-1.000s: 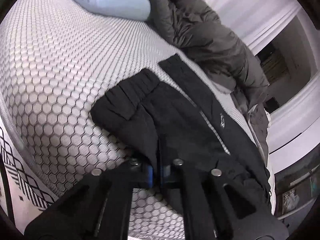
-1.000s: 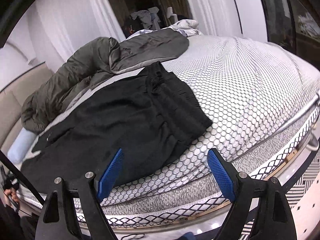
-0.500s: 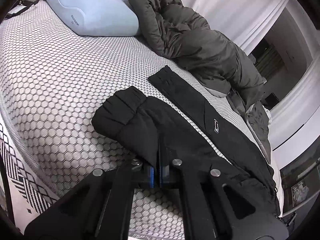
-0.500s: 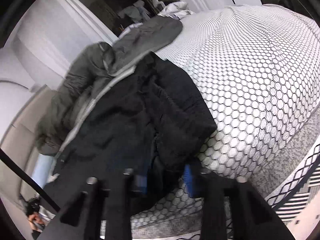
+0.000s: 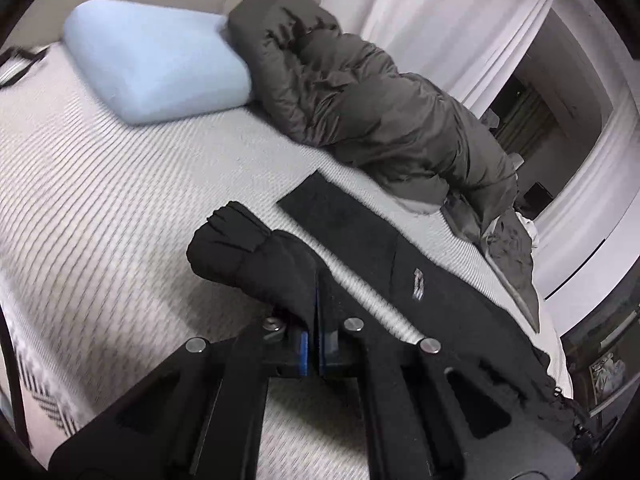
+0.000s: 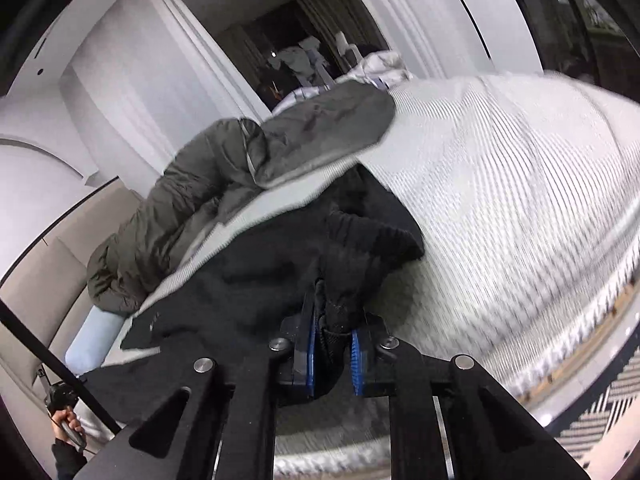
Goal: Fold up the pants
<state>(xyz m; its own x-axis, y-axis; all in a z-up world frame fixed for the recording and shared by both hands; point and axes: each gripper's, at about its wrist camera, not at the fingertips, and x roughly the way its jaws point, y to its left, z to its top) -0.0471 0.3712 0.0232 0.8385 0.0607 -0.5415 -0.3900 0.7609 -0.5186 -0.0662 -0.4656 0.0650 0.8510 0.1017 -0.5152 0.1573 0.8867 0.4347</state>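
The black fabric pants [image 5: 420, 280] lie along the near edge of the white mattress with a dark honeycomb print [image 5: 100, 208], and we see both of their near ends raised off that mattress. The left gripper [image 5: 318, 344], a black two-finger tool with blue pads, is clamped tight on a fold of the cloth, its pads pressed together with only thin fabric between them; beyond it a gathered cuff [image 5: 230, 236] hangs clear of the mattress. The right gripper [image 6: 334, 356], of the same build, pinches a thicker bunch of the pants [image 6: 256, 292], its blue pads [image 6: 310, 356] standing a little apart with the cloth squeezed between them; the ribbed end of the pants [image 6: 376, 236] droops just past it toward the mattress [image 6: 500, 184]. Farther in on the mattress, behind the pants, we note a crumpled dark olive padded jacket [image 5: 360, 104], and at the head end, touching that jacket, a pale blue foam pillow [image 5: 156, 60]. Both views are streaked by motion blur. In the right view, a hand in a dark sleeve [image 6: 68, 432] appears low at the left margin.
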